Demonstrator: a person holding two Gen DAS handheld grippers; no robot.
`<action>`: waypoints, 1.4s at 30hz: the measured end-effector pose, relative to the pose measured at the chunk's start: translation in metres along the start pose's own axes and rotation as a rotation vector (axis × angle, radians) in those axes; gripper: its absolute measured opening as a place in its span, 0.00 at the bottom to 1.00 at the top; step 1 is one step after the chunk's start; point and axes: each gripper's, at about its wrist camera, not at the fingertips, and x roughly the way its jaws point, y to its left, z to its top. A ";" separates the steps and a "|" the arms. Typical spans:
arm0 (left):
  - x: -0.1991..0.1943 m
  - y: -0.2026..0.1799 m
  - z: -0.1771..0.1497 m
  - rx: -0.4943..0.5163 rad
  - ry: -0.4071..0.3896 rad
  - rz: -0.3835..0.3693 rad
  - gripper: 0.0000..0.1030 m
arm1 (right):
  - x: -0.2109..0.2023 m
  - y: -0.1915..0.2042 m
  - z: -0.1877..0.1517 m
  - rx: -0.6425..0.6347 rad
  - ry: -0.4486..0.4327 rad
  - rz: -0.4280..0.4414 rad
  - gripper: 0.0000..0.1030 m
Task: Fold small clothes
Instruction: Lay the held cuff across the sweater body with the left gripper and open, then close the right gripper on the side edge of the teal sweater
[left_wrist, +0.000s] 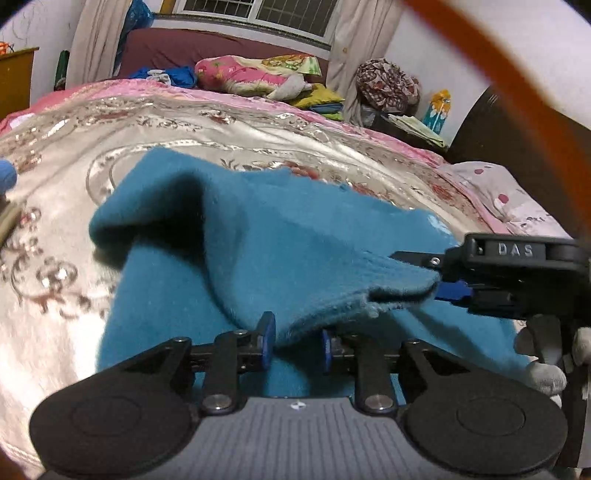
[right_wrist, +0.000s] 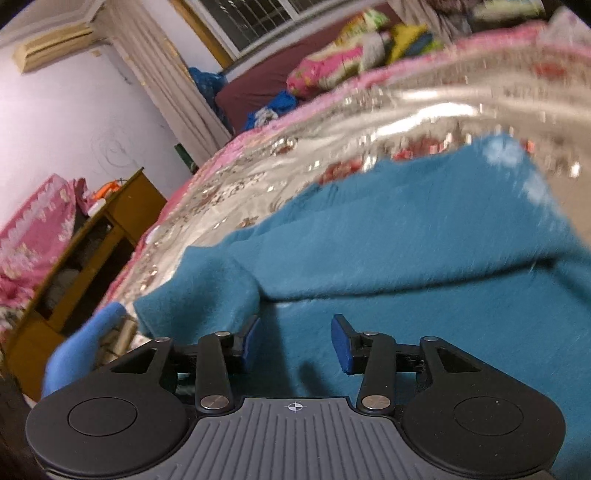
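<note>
Bed quilt (left_wrist: 110, 155) | L hand-held gripper (left_wrist: 298, 341) parted, teal garment (left_wrist: 258, 229) between | R hand-held gripper (right_wrist: 295, 341) parted, empty

A home bedroom: a bed (left_wrist: 221, 125) with satin floral cover, pillows (left_wrist: 251, 74) at 12 o'clock beneath a curtained window (left_wrist: 258, 14), wooden cabinet (right_wrist: 92, 236) at 9 o'clock.

— Any lettering to read?
— Only raised capitals "DAS" on the black body of the right tongs (left_wrist: 439, 275), seen from the left wrist.
— Anything else?
— A small crosshair mark on each grey housing; blur possibly hides more.
</note>
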 end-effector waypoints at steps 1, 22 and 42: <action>-0.001 0.000 -0.002 0.003 -0.008 -0.007 0.32 | 0.001 -0.001 -0.001 0.028 0.011 0.006 0.41; -0.006 -0.002 -0.015 0.052 0.043 -0.086 0.40 | -0.024 -0.030 -0.059 0.477 0.016 0.096 0.52; -0.008 -0.001 -0.015 0.054 0.046 -0.094 0.40 | 0.024 -0.014 -0.056 0.560 0.012 0.125 0.09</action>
